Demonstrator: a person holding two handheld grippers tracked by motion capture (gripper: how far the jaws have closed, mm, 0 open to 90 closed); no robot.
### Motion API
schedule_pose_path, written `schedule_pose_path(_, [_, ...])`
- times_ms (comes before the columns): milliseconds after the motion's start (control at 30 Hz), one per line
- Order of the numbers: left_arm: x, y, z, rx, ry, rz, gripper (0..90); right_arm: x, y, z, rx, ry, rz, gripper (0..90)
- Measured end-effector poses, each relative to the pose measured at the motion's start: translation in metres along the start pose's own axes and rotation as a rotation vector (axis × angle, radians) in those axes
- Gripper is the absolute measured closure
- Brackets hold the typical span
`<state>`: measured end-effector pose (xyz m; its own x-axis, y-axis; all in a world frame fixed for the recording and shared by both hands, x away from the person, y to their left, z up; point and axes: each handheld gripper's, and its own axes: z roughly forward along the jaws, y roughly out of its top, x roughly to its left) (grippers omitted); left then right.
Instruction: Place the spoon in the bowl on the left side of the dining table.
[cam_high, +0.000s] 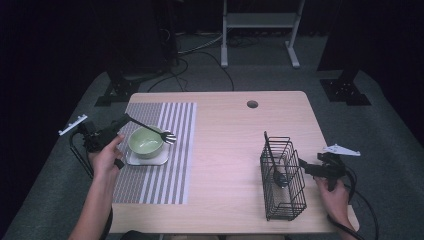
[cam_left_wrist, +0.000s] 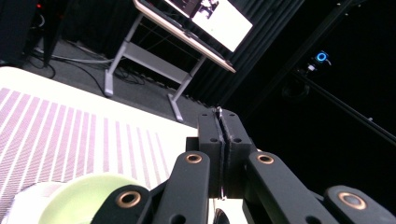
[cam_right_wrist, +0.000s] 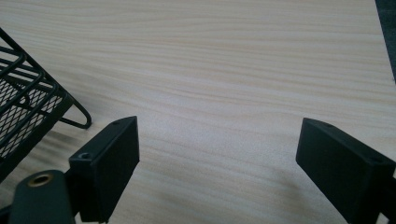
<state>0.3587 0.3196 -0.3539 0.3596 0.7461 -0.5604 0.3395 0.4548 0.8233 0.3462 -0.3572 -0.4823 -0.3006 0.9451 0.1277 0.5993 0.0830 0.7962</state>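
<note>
Left gripper (cam_high: 121, 124) jaws pressed shut on a fork's (cam_high: 150, 129) thin handle, seen edge-on between the pads in the left gripper view. Long axis slanting across the green bowl (cam_high: 145, 141), tines toward the table's (cam_high: 230, 145) middle, over the bowl's far rim. Right gripper (cam_high: 303, 165) jaws wide apart, empty, just beside the black wire basket (cam_high: 283, 185). No readable writing.

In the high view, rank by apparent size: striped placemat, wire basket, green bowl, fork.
1. striped placemat, by far the largest.
2. wire basket.
3. green bowl.
4. fork, long but very thin; it is shut in the left tool over the bowl.
</note>
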Motion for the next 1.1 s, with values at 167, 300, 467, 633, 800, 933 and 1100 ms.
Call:
schedule_pose_path(167, [0.005,0.002,-0.002,-0.008,0.016,-0.006,89.5,0.0,0.0,0.0,0.0,-0.001,0.0,12.3])
schedule_pose_path(300, [0.007,0.002,-0.002,-0.009,0.022,-0.006,89.5,0.0,0.0,0.0,0.0,-0.001,0.002,12.3])
schedule_pose_path(467, [0.01,0.004,-0.003,-0.012,0.03,-0.002,89.5,0.0,0.0,0.0,-0.001,-0.002,0.004,12.3])
schedule_pose_path(633, [0.012,0.008,-0.007,-0.024,0.036,-0.005,89.5,0.0,0.0,0.0,-0.001,-0.002,0.006,12.3])
schedule_pose_path(800, [0.015,0.013,-0.01,-0.034,0.049,-0.002,89.5,-0.001,0.0,0.0,0.0,-0.002,0.007,12.3])
schedule_pose_path(933, [0.019,0.017,-0.014,-0.042,0.066,-0.006,89.5,-0.001,0.0,0.0,-0.001,-0.002,0.009,12.3])
schedule_pose_path(1100, [0.023,0.02,-0.016,-0.048,0.081,-0.008,89.5,-0.001,0.0,0.0,0.0,-0.001,0.008,12.3])
